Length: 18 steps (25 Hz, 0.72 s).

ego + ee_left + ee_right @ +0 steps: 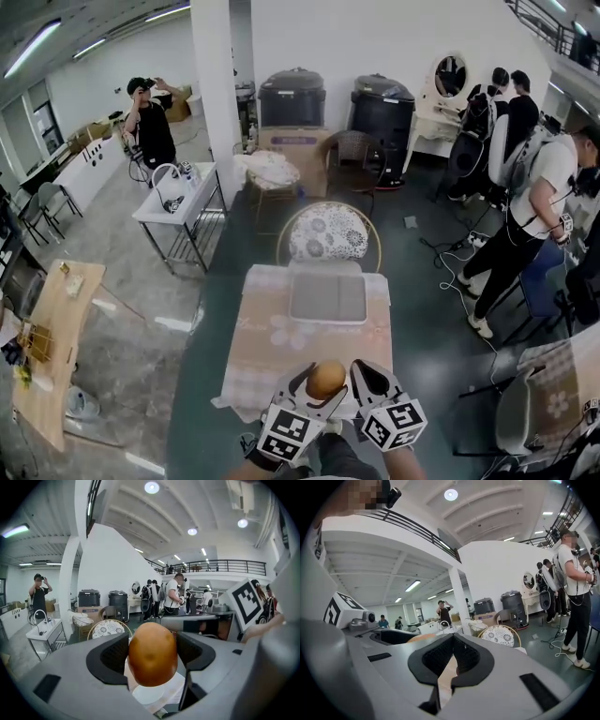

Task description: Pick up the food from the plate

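A round brown bun-like piece of food [326,379] is held between the jaws of my left gripper [324,384], lifted above the near edge of the table [272,342]. In the left gripper view the food [152,654] fills the gap between the black pads [108,657], and a white plate [148,694] shows just below it. My right gripper [368,373] hovers beside the left one, to its right, and its pads meet with nothing between them [452,644]. From the right gripper view the food [423,638] peeks out on the left.
A grey rectangular tray [325,298] lies at the table's far end, on a pale patterned cloth. Behind it stands a round chair with a floral cushion [326,232]. Several people stand at the right [534,202], and a wooden desk [47,347] is at the left.
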Available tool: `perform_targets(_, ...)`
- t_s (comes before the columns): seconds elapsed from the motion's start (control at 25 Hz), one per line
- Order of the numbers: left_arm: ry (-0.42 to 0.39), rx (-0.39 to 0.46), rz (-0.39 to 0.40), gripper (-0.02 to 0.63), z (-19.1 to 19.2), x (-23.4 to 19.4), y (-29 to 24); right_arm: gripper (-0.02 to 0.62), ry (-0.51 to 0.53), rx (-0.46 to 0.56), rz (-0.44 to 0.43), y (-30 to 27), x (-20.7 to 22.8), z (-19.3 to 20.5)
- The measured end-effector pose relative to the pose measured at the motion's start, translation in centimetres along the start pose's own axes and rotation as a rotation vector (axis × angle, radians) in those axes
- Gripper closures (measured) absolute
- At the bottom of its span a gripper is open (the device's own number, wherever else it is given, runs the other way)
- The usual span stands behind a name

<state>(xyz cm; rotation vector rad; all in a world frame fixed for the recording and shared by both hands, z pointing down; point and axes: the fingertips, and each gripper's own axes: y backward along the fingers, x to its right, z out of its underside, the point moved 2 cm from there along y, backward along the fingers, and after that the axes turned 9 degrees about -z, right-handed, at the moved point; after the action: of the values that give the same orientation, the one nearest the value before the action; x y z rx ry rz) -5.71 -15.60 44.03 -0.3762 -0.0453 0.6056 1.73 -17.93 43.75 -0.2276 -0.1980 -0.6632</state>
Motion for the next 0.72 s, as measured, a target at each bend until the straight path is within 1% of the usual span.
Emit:
perform_targets(0.2, -0.004, 0.063, 0.011, 0.288, -2.2, 0.7, 2.0, 0.581, 0.030, 0.010, 0.018, 1.1, -1.0, -1.2)
perform_targets(0.36, -0.012, 0.097, 0.024, 0.288, -3.0, 1.4, 3.0, 0.581, 0.034, 0.024, 0.005, 1.8, -2.1, -1.7)
perform_targets(0.72, -0.023, 0.130, 0.011, 0.288, -3.5, 1.4, 4.3, 0.581, 0.068, 0.022, 0.008, 2.1, -3.2, -2.3)
